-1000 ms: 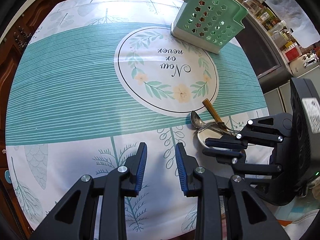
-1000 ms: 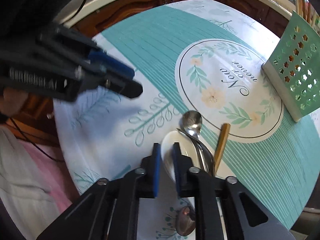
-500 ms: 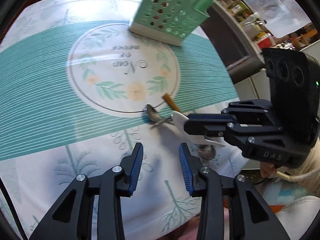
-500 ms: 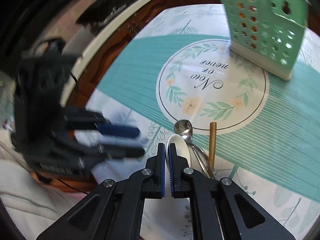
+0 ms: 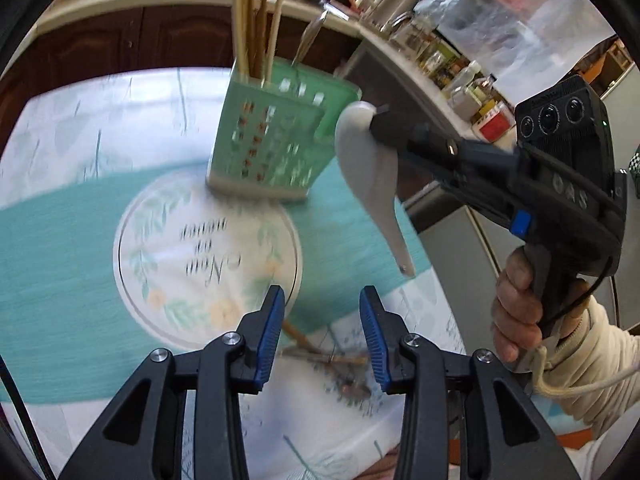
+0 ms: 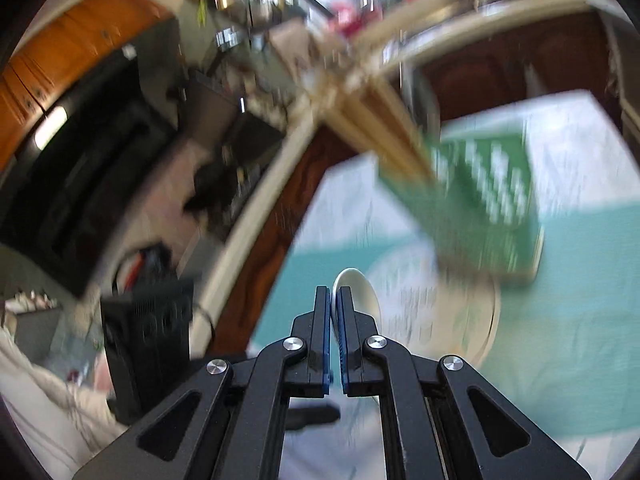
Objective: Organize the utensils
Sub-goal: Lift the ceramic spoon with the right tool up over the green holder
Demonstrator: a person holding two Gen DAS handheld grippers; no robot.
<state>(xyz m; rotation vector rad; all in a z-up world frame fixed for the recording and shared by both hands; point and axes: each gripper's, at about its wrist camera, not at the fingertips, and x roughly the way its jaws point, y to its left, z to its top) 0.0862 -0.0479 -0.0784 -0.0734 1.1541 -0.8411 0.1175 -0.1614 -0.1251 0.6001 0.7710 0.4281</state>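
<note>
Left wrist: chopsticks (image 5: 256, 20) in green caddy (image 5: 276, 140)

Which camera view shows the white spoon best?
The left wrist view: the whole white spoon shows, clamped in the right gripper. The right wrist view shows only its blurred bowl edge behind the fingers.

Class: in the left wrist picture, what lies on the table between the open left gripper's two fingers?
Between the left gripper's fingers, the left wrist view shows blurred utensils lying on the tablecloth.
</note>
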